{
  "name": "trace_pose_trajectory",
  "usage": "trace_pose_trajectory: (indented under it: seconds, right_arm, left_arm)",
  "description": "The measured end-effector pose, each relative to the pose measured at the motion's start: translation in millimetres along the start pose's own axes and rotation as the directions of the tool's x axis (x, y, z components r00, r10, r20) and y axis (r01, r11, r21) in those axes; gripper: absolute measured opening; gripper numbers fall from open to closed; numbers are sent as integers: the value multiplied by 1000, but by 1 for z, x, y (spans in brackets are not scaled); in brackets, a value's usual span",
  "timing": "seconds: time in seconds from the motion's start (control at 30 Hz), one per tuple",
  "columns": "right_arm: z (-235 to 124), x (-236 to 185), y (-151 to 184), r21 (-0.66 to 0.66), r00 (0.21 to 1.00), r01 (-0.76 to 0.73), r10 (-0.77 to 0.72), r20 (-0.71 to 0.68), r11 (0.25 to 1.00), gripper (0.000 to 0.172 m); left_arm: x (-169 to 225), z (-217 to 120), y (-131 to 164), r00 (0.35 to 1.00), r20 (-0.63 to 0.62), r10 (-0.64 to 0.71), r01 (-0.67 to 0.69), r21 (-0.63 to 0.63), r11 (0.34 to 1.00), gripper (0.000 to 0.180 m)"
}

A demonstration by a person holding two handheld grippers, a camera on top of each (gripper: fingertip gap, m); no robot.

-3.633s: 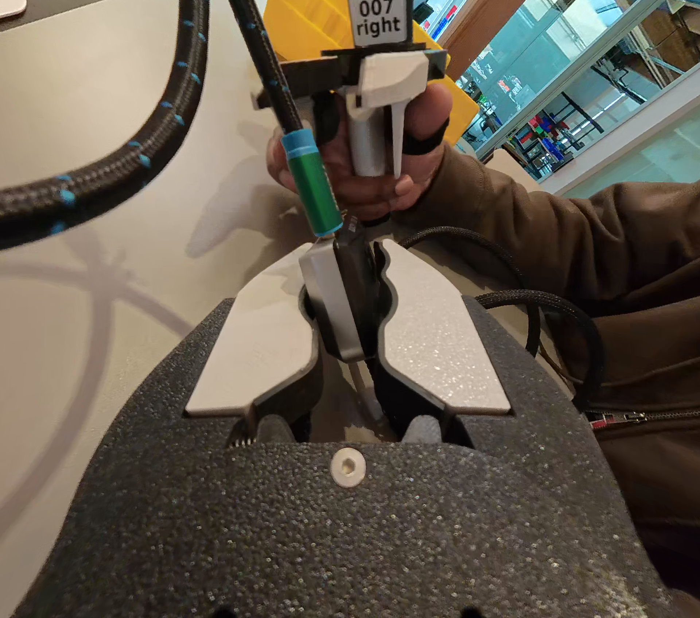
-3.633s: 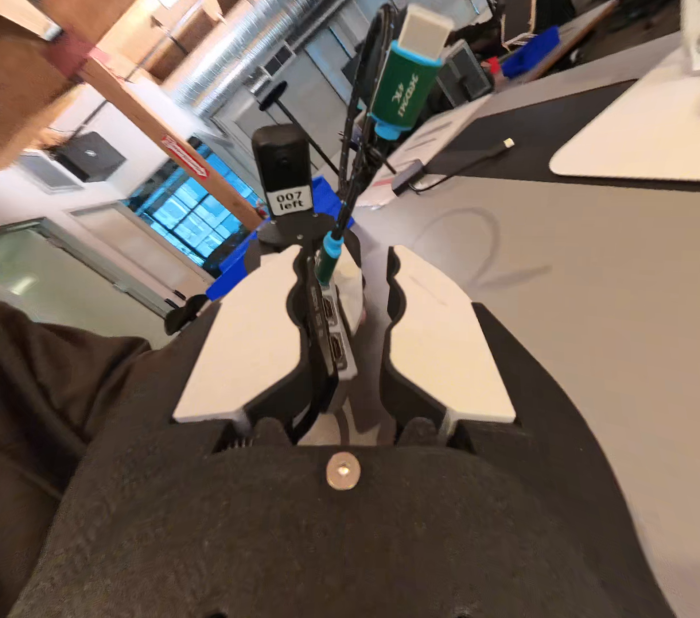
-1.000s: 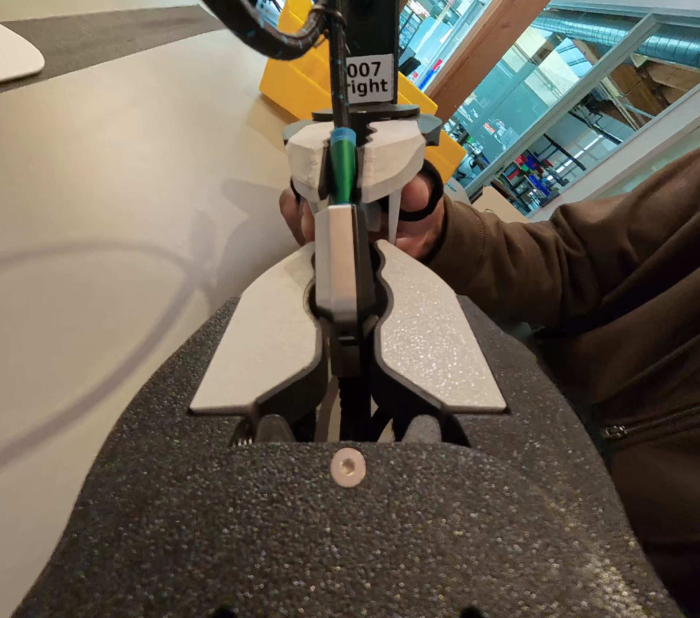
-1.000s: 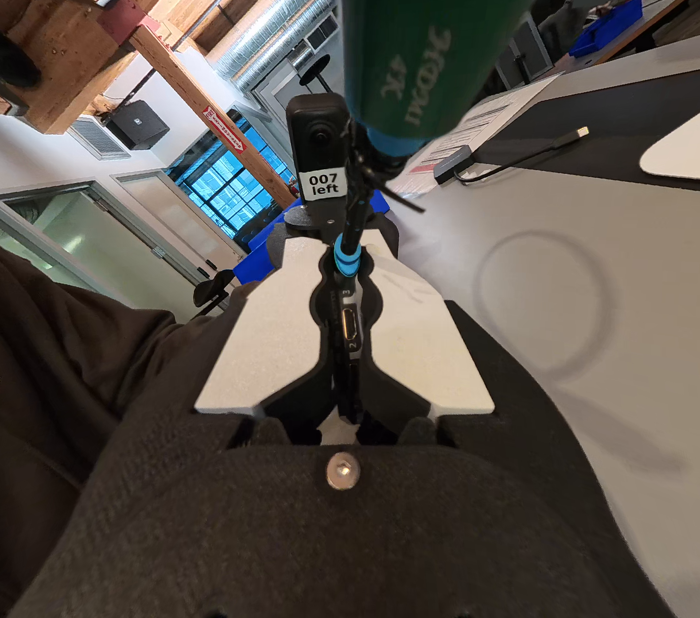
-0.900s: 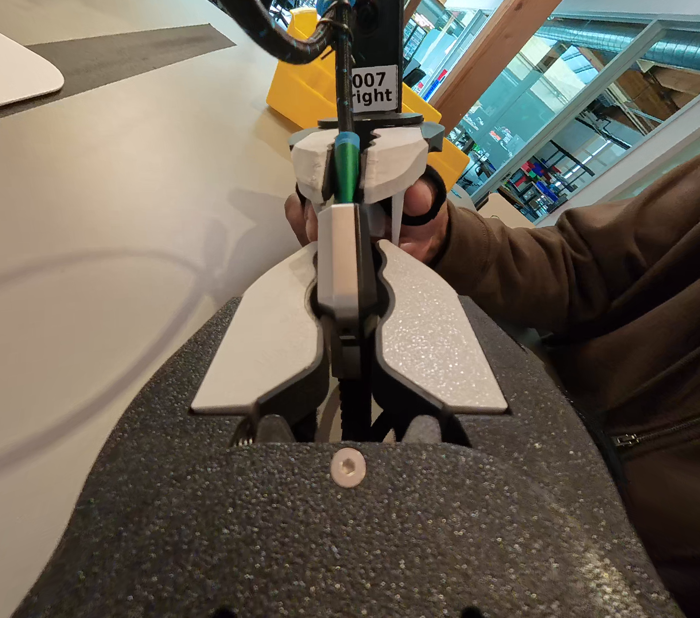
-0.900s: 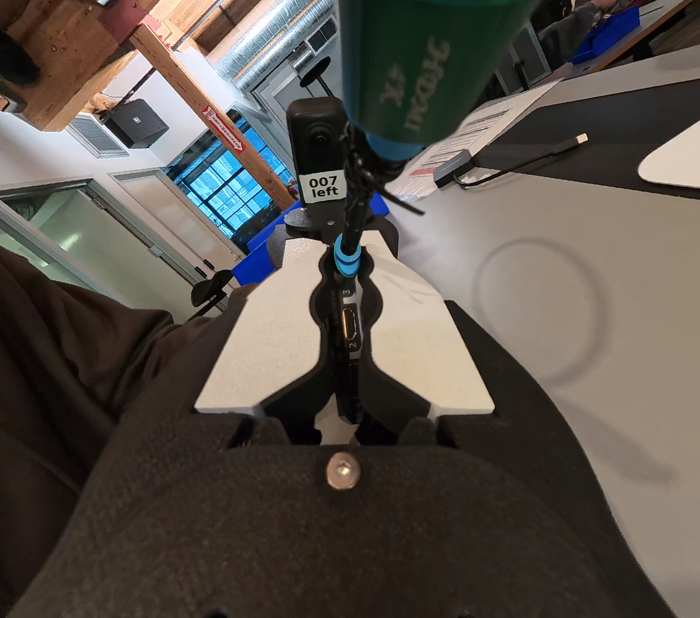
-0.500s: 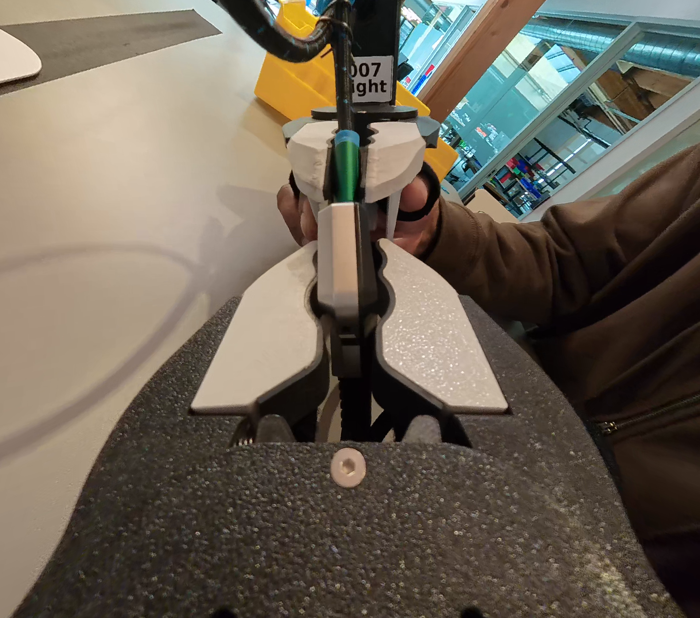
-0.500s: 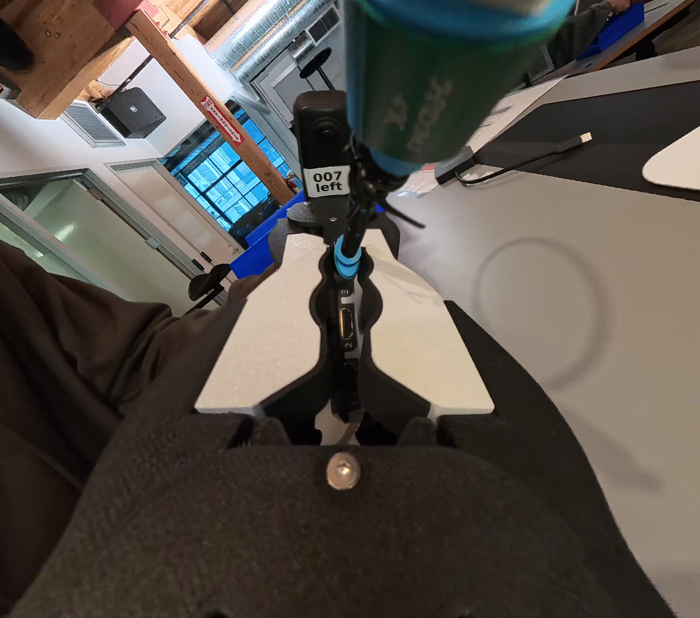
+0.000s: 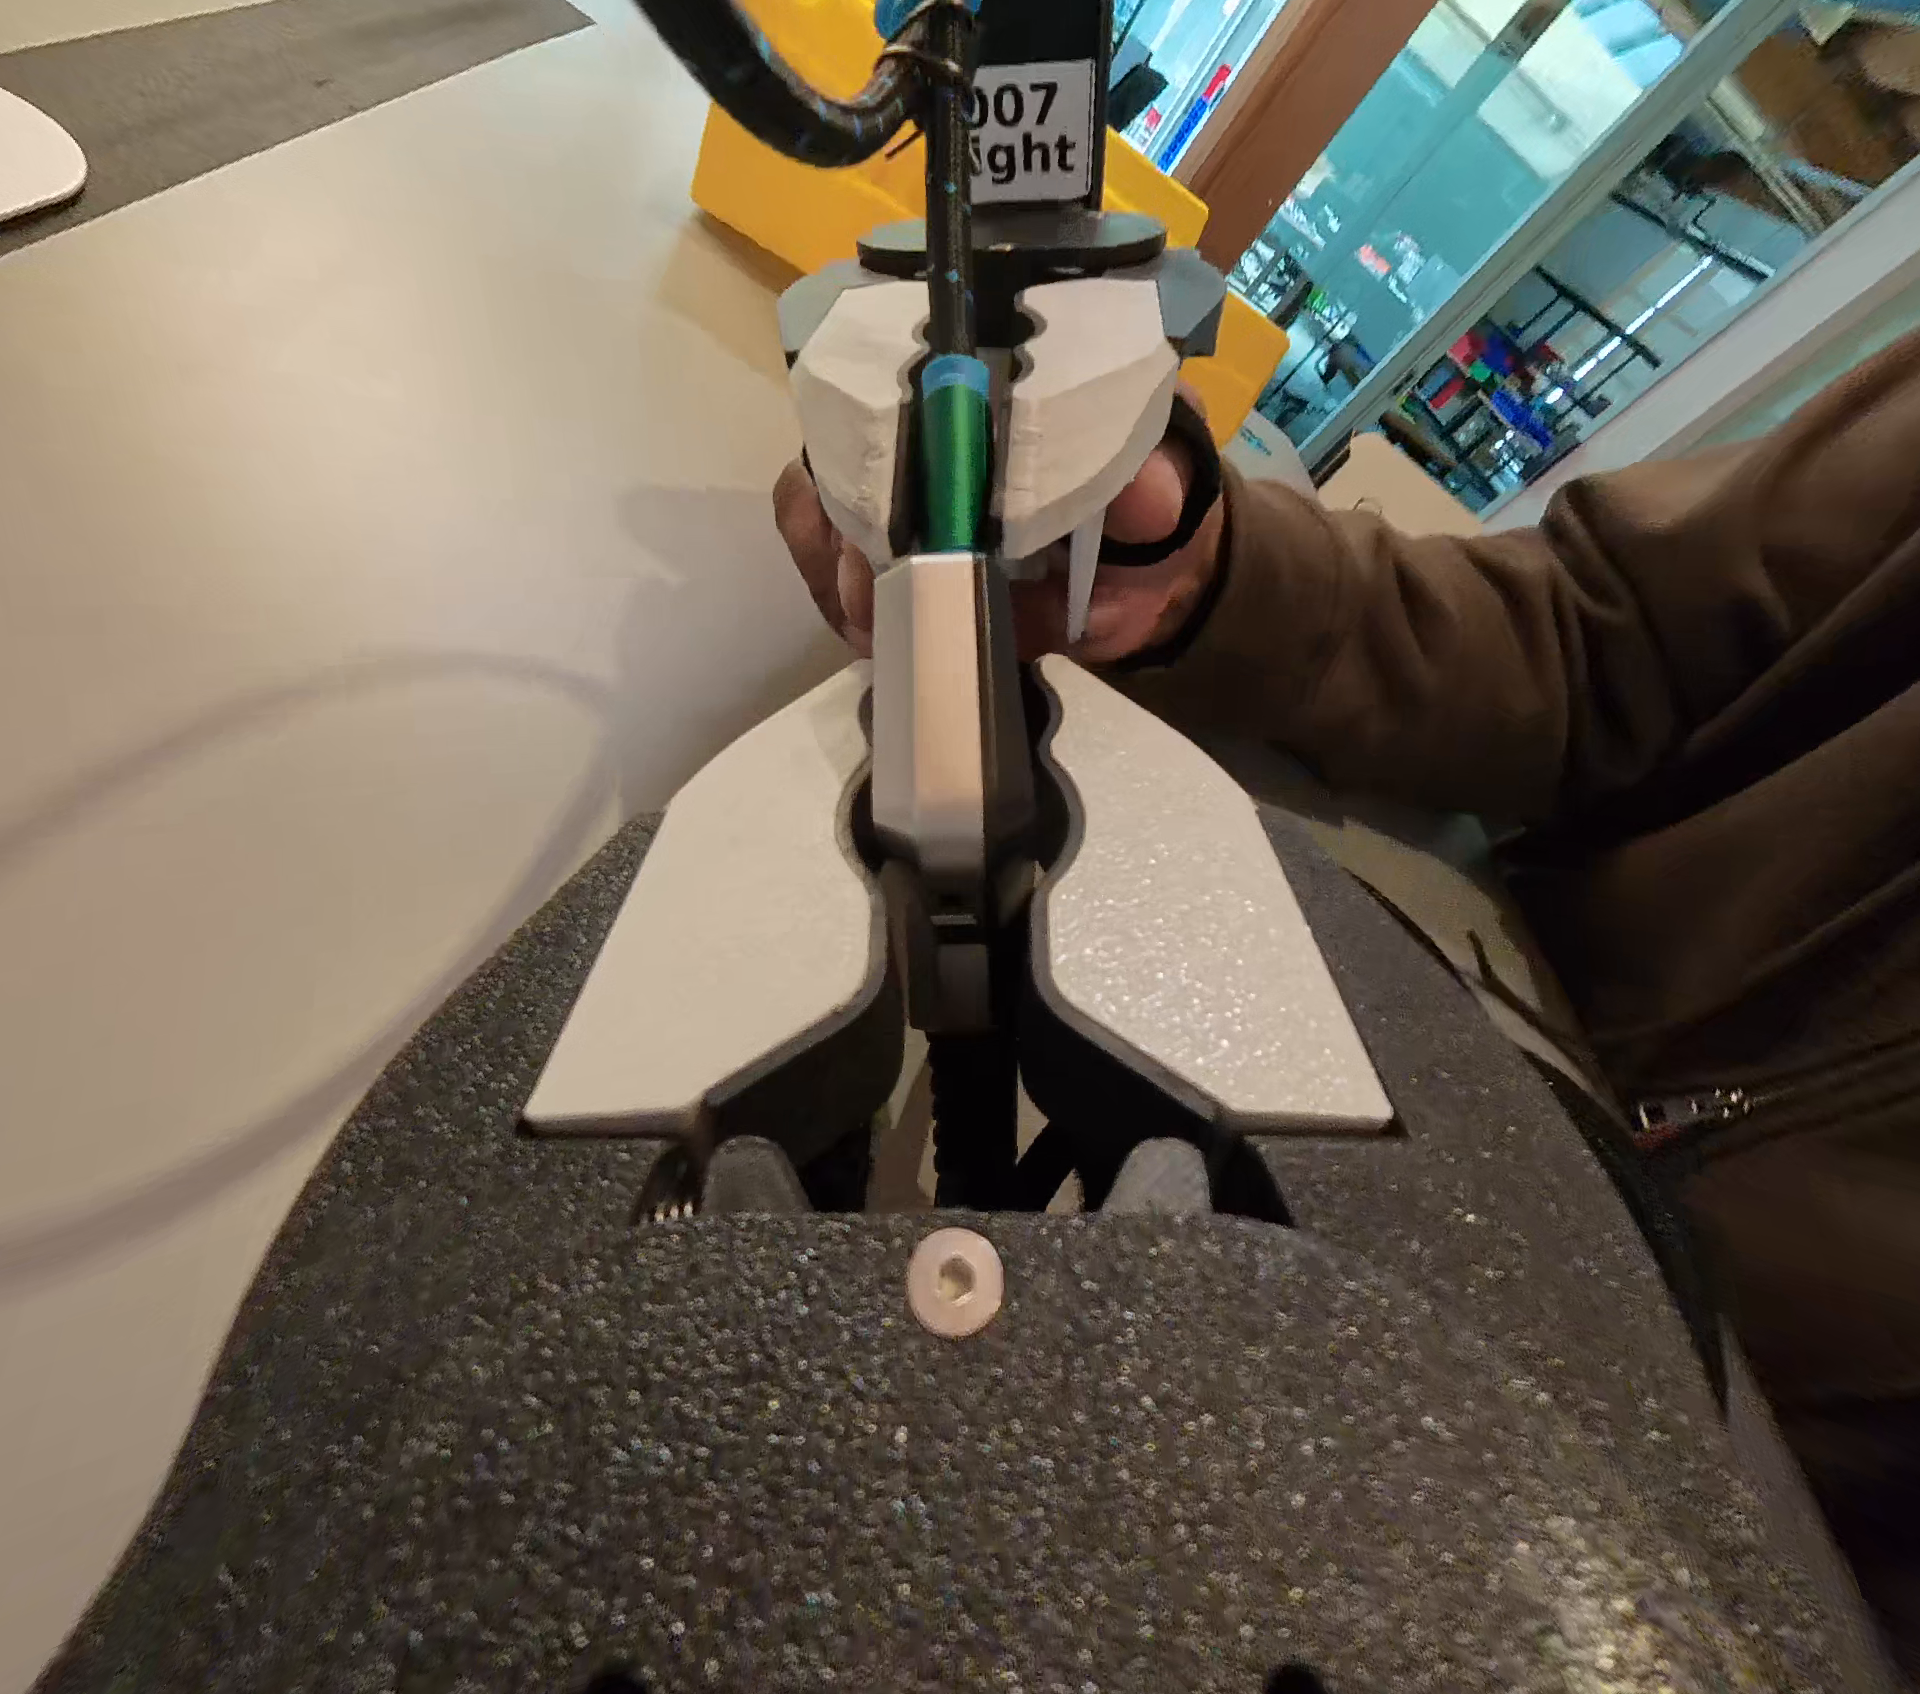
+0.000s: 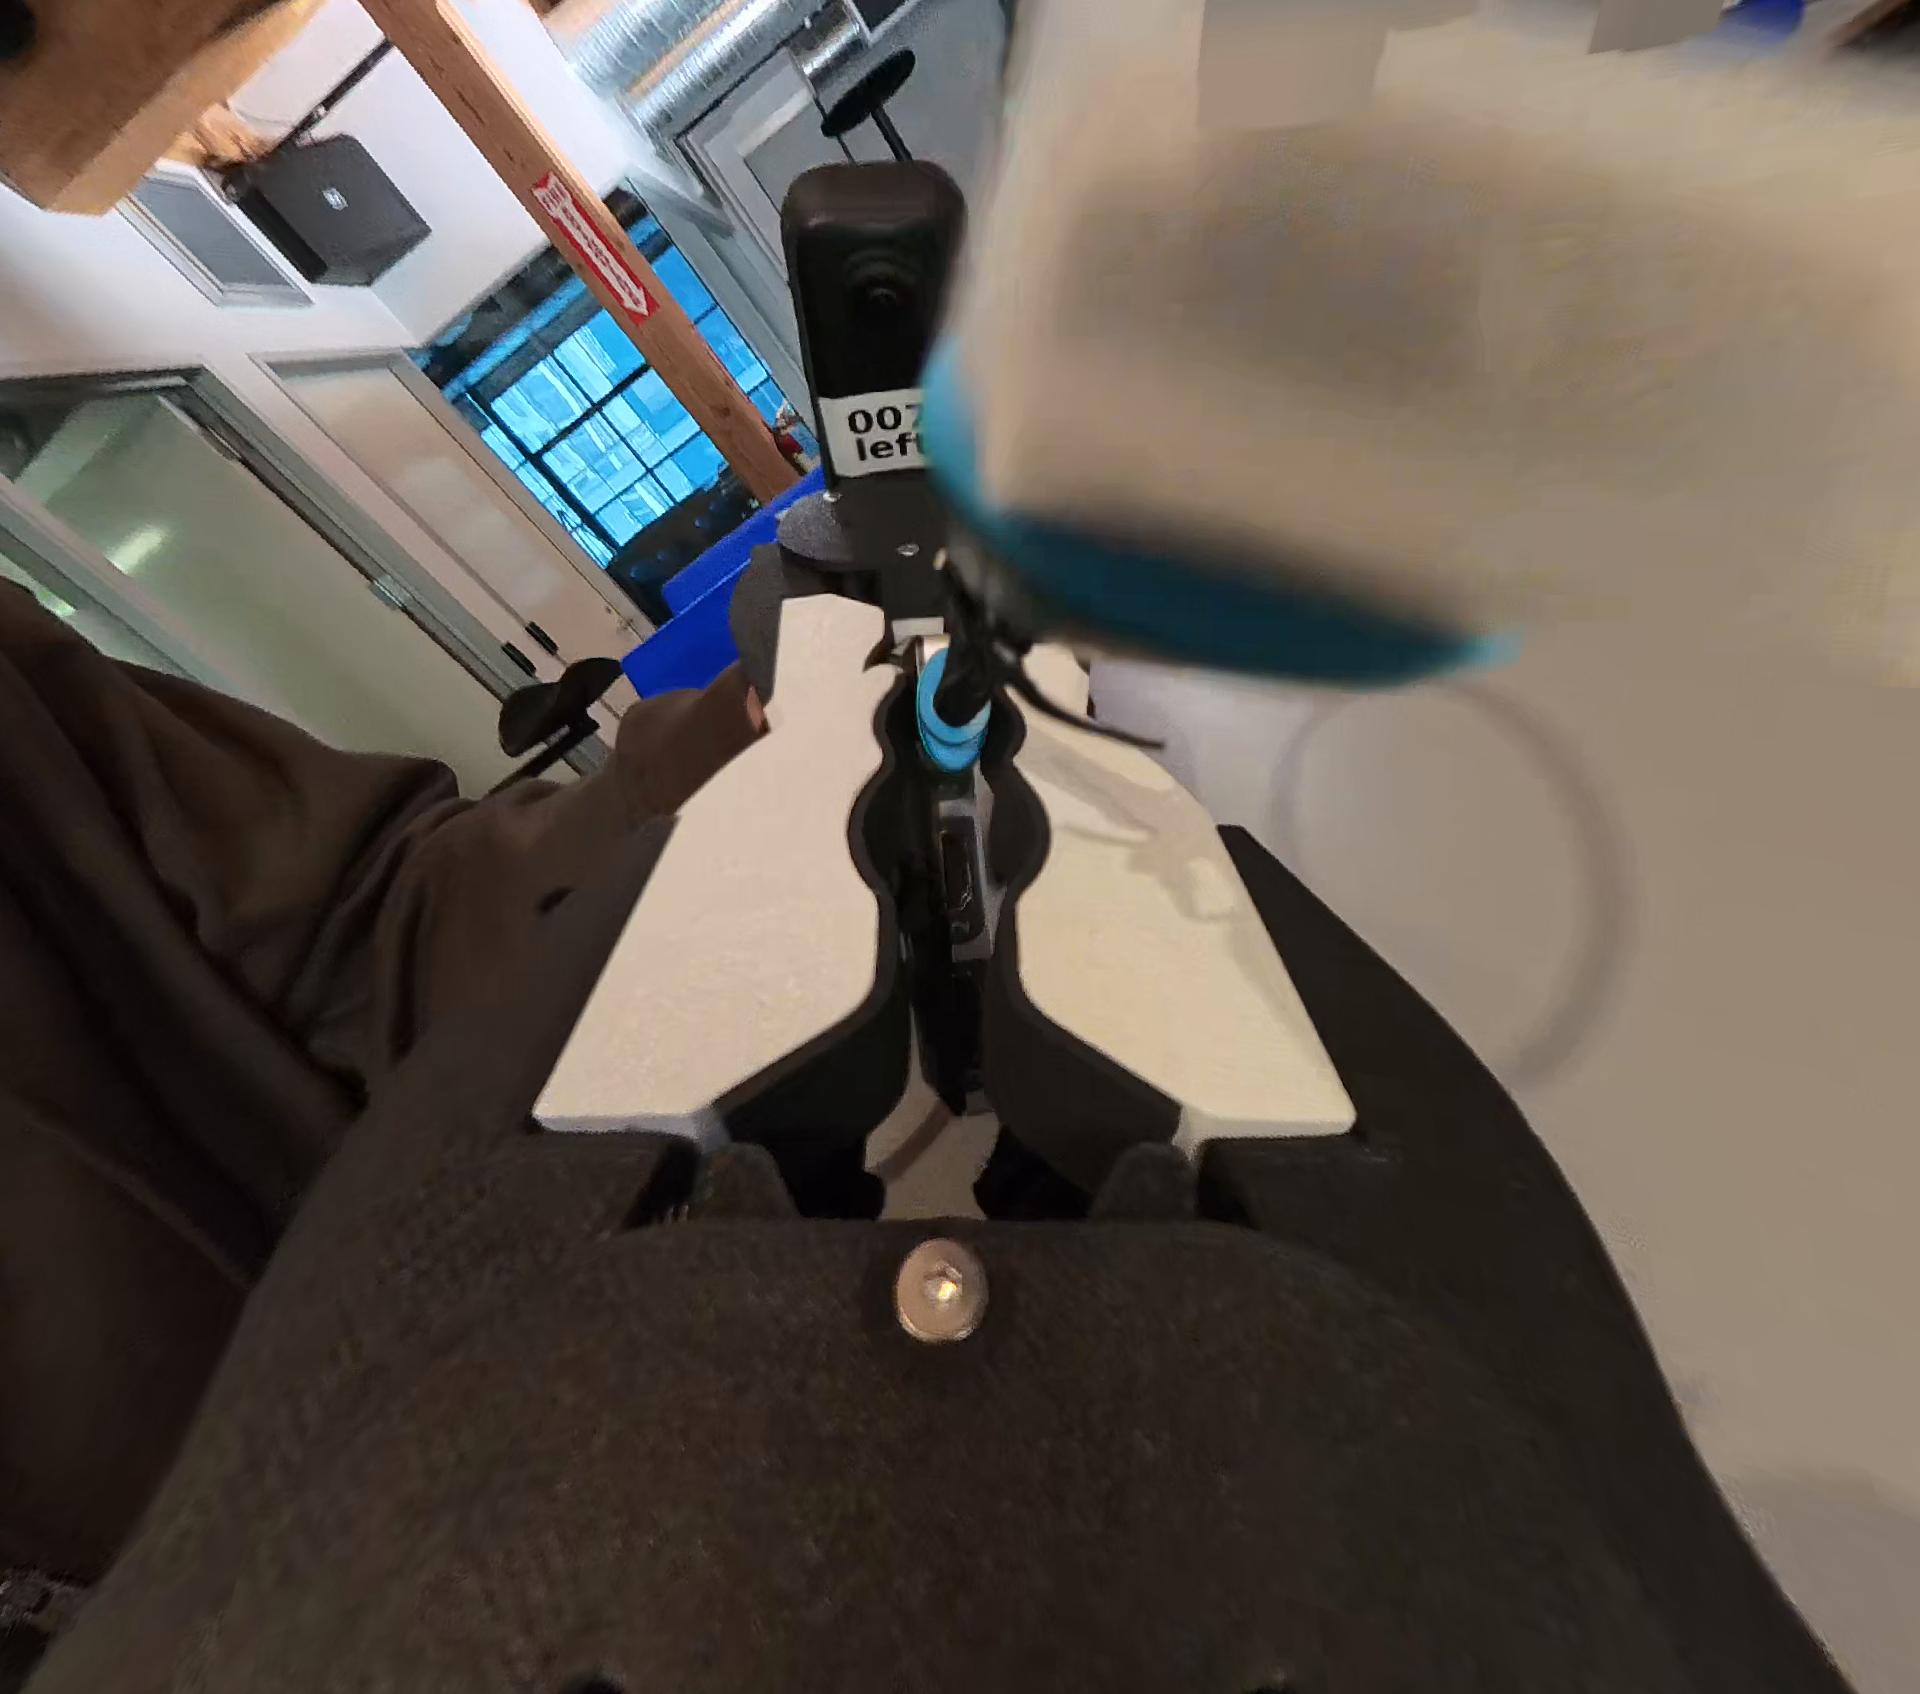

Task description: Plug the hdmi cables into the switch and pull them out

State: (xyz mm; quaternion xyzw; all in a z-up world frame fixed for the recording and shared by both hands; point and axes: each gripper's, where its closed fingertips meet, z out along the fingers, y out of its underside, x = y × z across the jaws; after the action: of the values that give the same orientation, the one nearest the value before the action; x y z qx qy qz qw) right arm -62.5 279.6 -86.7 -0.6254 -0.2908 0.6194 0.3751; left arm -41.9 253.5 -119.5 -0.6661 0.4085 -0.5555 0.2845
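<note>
My left gripper (image 9: 951, 688) is shut on a silver adapter hub (image 9: 928, 709), gripped on edge between its pads. A green cable plug (image 9: 951, 470) with a blue collar sits in the hub's far end. My right gripper (image 10: 940, 709) faces the left one and is shut on that plug; the left wrist view shows its white fingers (image 9: 862, 439) pressed on both sides of the plug. In the right wrist view the blue collar (image 10: 948, 725) and the hub's ports (image 10: 961, 875) lie between my fingers. The black braided cable (image 9: 707, 13) loops up, and its other plug (image 10: 1351, 397) hangs blurred before the right camera.
A beige table (image 9: 312, 501) lies below, with a dark strip (image 9: 260, 55) and a white stand base (image 9: 31, 169) at the far left. A yellow bin (image 9: 800, 117) stands behind the right gripper, a blue bin (image 10: 707, 616) behind the left. A person's brown sleeve (image 9: 1558, 657) fills the right side. Left and right tips are no more than a few centimetres apart.
Since 3.6 s ago my right gripper closed on the green plug beside the hub. In the last second both grasps held, and the cable's free plug swung closer to the right camera.
</note>
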Motion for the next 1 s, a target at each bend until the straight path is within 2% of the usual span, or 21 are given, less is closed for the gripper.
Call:
trace_pose_trajectory:
  seconds: [0.23,0.27,0.3,0.33,0.37,0.43,0.5,0.6,0.7,0.77,0.87,1.0]
  right_arm:
    - [9,-6,8,-45,999,19,-18,27,999,12]
    - [5,-3,1,6,1000,-3,3,15,1000,12]
    - [-12,7,-21,152,998,-59,60,-1,987,12]
    - [-39,20,-45,299,992,-124,130,0,946,11]
    - [-60,33,-57,349,989,-121,142,-36,929,11]
    - [-73,37,-60,292,990,-37,75,-118,956,11]
    - [-62,32,-52,212,987,30,5,-162,977,12]
    - [-46,40,-38,149,979,40,-8,-205,988,12]
    - [-44,46,-33,135,973,52,-19,-232,989,12]
    - [-46,49,-35,139,966,76,-38,-256,987,12]
    - [-48,54,-35,132,955,88,-46,-293,987,12]
    - [-46,61,-32,79,920,146,-106,-377,986,12]
  left_arm:
    - [4,-11,8,1000,-12,25,-25,-36,999,23]
    - [5,-12,9,1000,-21,4,-5,-31,1000,23]
    - [7,-14,16,999,-36,-2,0,-56,998,23]
    - [9,-13,24,1000,-22,7,-9,-97,995,23]
    - [14,-9,26,999,-26,29,-32,-108,994,22]
    - [18,-3,23,999,-35,8,-11,-75,997,22]
    - [10,-1,20,1000,-18,-21,20,-74,997,23]
    - [-1,-7,6,1000,11,-22,22,6,1000,23]
    - [-9,-19,-14,999,36,-41,35,154,987,22]
    - [-7,-29,-30,1000,9,-29,26,274,961,23]
    - [-15,-45,-49,996,-18,-90,89,432,897,23]
    - [-32,-61,-60,986,16,-165,130,543,830,22]
